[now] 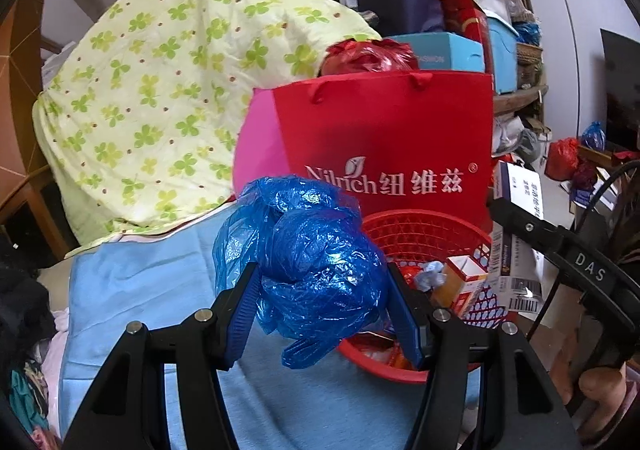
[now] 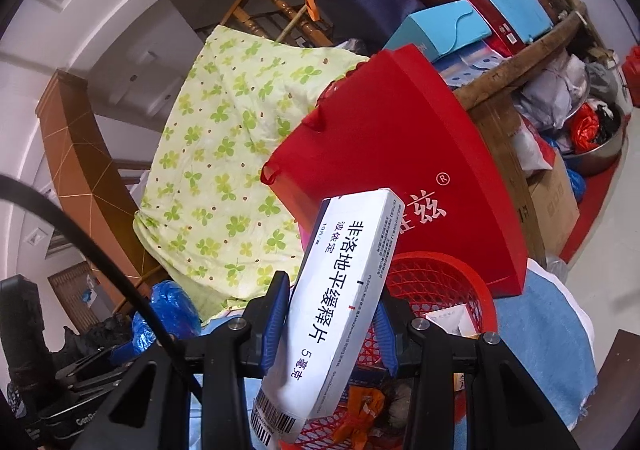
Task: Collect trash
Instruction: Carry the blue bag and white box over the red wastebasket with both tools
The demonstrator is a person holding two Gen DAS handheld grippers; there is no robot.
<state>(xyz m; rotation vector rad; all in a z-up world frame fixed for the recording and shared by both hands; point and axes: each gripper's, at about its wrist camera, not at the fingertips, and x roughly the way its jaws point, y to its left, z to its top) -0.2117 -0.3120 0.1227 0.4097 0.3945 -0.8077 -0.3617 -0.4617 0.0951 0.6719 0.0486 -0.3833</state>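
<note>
Left wrist: left claw (image 1: 320, 302) clamps one blue bag (image 1: 308, 258); right claw (image 2: 332, 322) one box (image 2: 340, 306).

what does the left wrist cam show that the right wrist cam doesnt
Only the left wrist view shows the left gripper shut on the blue plastic bag up close, plus the full logo on the red paper bag. Only the right wrist view shows the right gripper shut on the white medicine box face-on, and a steel bowl. Both show the red basket, the paper bag and the clover-print cloth.
</note>
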